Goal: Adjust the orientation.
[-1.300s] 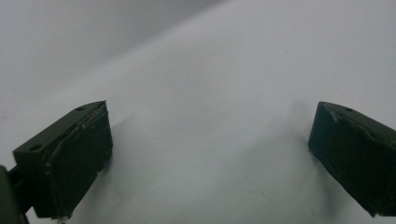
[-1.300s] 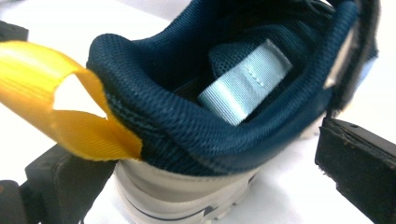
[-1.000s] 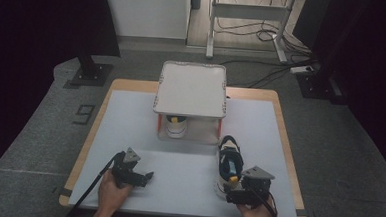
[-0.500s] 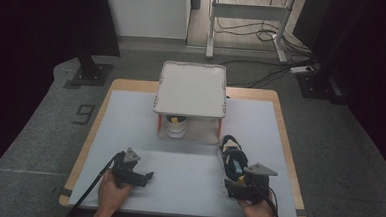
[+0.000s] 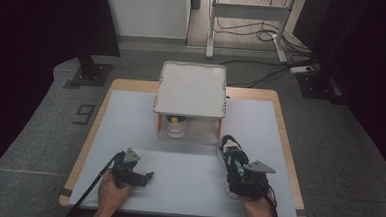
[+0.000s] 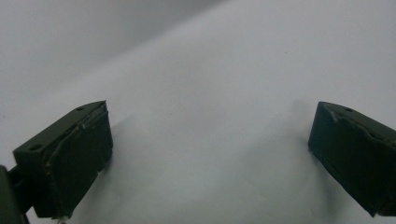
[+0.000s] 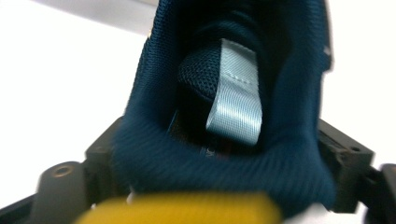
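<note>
A navy sneaker (image 5: 230, 149) with a yellow heel patch lies on the white table top, toe pointing away. My right gripper (image 5: 235, 169) sits at its heel. In the right gripper view the navy heel collar (image 7: 280, 93) and its light blue pull tab (image 7: 236, 93) fill the gap of my right gripper (image 7: 219, 154); the jaws have just been closing and press on both sides of the heel. My left gripper (image 5: 147, 176) rests low on the table at the front left. Its jaws stand wide apart in the left gripper view (image 6: 210, 154), with bare table between them.
A white two-level rack (image 5: 192, 88) on orange legs stands at the table's far middle, with a second shoe (image 5: 176, 125) on its lower level. The table (image 5: 130, 120) has a wooden rim. Dark floor, stands and cables lie beyond.
My right gripper has edged forward onto the sneaker's heel. The left hand and gripper have stayed put.
</note>
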{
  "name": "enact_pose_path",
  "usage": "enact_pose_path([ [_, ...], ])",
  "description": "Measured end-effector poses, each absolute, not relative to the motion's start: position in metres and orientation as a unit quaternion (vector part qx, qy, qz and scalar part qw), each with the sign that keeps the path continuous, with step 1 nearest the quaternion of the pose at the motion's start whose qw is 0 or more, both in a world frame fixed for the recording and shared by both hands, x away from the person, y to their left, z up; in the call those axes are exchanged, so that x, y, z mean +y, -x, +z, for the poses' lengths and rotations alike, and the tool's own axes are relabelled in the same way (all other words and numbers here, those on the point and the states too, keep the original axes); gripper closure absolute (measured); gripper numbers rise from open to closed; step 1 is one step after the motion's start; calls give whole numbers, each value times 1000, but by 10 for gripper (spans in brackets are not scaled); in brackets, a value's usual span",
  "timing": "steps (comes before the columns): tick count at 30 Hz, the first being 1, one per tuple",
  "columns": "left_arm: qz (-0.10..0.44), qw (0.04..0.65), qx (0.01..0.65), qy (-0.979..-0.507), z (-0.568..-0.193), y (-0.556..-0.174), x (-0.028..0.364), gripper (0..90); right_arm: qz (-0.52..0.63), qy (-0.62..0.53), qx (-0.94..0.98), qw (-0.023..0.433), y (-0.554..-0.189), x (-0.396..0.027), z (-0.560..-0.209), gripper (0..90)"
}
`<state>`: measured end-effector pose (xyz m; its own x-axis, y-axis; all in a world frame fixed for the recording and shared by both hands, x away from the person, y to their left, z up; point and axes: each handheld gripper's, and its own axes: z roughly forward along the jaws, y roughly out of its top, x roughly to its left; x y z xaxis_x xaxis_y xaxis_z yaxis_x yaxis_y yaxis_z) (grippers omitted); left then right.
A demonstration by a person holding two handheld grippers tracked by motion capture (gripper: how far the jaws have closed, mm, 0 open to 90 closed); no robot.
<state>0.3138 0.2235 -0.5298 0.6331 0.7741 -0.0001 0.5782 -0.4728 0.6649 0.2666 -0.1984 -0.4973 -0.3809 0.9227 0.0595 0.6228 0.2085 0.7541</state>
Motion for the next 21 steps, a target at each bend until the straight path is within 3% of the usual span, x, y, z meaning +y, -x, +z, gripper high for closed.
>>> enact_pose_path([
  [9, 152, 321, 400, -844, -530, -314, 223, 0, 364, -514, 745, 220, -251, -209, -485, 234],
  [21, 153, 320, 399, -845, -530, -314, 224, 0, 389, -482, 752, 223, -248, -190, -464, 234],
])
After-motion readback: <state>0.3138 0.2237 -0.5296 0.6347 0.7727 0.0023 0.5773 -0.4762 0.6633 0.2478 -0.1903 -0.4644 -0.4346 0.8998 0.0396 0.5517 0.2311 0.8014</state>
